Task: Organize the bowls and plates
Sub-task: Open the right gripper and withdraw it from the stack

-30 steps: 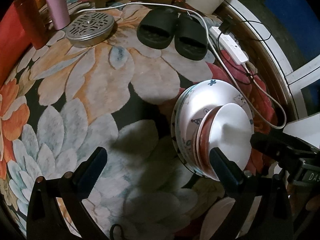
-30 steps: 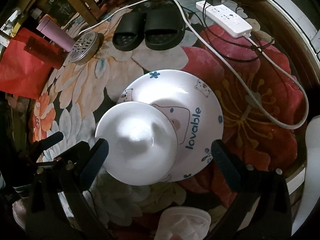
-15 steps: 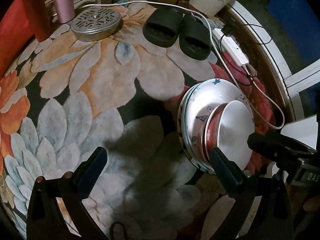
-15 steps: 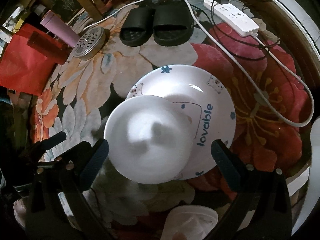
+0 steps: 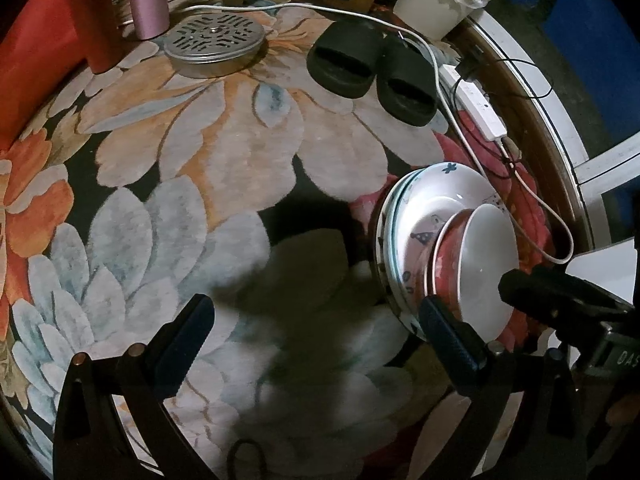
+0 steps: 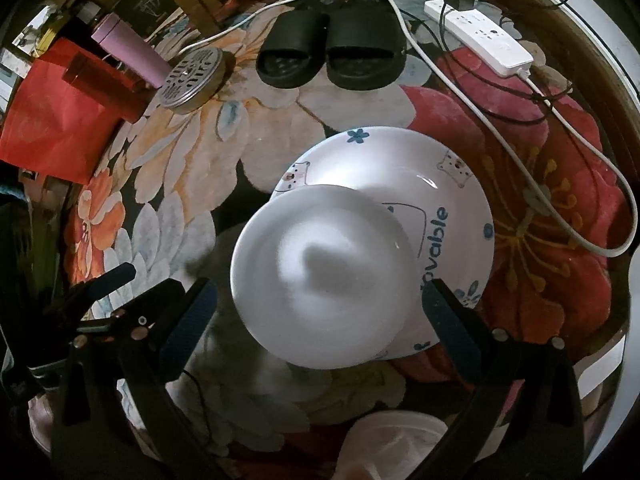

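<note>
A stack of white plates with blue cartoon print [image 6: 448, 188] lies on the floral carpet; it also shows in the left wrist view [image 5: 424, 200]. A bowl, white inside and red outside [image 6: 324, 276], sits on the stack; in the left wrist view the bowl [image 5: 480, 264] is at the right. My right gripper [image 6: 316, 316] is open and hovers above the bowl, its fingers either side of it, not touching. My left gripper [image 5: 316, 340] is open and empty over bare carpet, left of the stack. The right gripper's finger [image 5: 560, 300] shows beside the bowl.
Black slippers [image 6: 332, 52], a round metal grate lid [image 6: 192, 80], a pink bottle [image 6: 128, 48] and red items [image 6: 52, 120] lie at the far side. A white power strip [image 6: 480, 36] and cables [image 6: 560, 128] run right of the plates. A white object [image 6: 392, 444] lies near me.
Both grippers have drawn back and risen a little, so the stack and bowl have shifted in view. The bowl stays on the plates. Both grippers stay open.
</note>
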The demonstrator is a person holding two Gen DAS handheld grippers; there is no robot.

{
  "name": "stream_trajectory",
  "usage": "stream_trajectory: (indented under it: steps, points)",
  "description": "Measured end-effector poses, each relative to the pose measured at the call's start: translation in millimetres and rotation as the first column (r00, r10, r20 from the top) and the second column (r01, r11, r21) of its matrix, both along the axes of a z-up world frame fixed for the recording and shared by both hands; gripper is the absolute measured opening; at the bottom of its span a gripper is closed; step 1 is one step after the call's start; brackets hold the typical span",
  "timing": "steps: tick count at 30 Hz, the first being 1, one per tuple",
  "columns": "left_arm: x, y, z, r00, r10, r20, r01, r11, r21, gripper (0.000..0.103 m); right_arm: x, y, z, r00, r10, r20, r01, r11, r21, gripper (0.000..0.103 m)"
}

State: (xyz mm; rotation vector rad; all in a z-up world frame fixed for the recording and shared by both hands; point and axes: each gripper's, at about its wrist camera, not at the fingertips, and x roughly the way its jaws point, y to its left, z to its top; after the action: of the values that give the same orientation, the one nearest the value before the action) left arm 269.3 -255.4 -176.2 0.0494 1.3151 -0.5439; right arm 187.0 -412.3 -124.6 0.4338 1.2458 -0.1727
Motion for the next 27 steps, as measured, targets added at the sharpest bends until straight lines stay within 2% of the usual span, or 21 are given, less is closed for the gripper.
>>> stream_trajectory:
  steps: [14,27]
  points:
    - [-4.1,16.9,3.9,0.999,0.024,0.043,-0.024,1.000,0.018,0.102,-0.8,20.9,1.9,1.000,0.021,0.023,-0.021,1.000,-0.022,0.103]
    - [-9.4,28.0,3.4,0.998,0.051,0.030,-0.052,0.998,0.033,0.102,-4.8,32.9,6.8,0.998,0.040,0.047,-0.038,0.998,-0.046,0.103]
